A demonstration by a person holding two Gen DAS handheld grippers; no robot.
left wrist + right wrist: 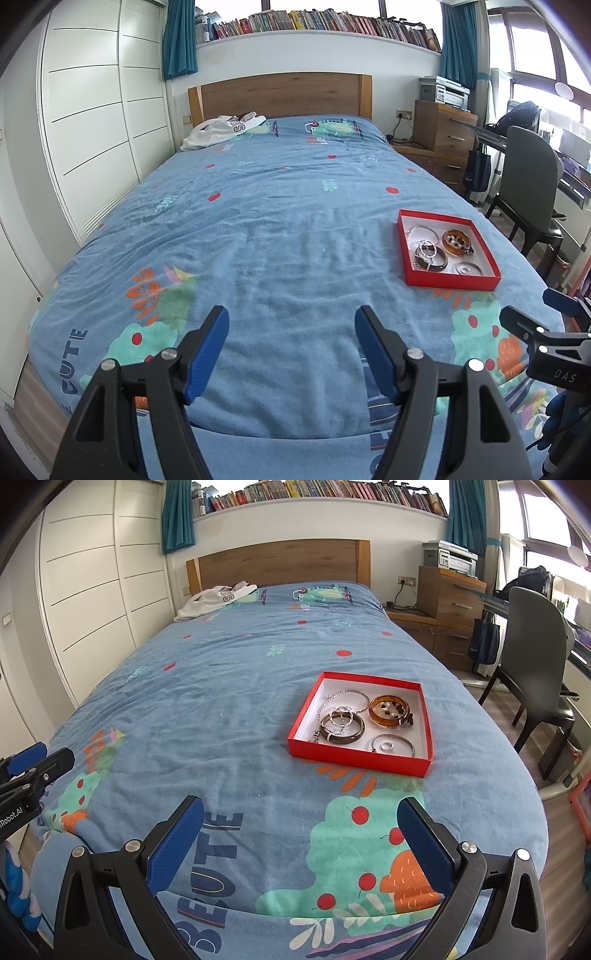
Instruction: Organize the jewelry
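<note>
Two claws, left and right, gape empty over bare bedspread short of the red box; inside, four bangles.

Words on the bed cover and the grippers

The blue bed cover has big letters: "CUTE" near the left edge in the left view, and "BE" and "UTE" in the right view. The right gripper says "DAS". The left gripper says "Robot.AI". The white cloth by the headboard has letters too small to read.
</note>
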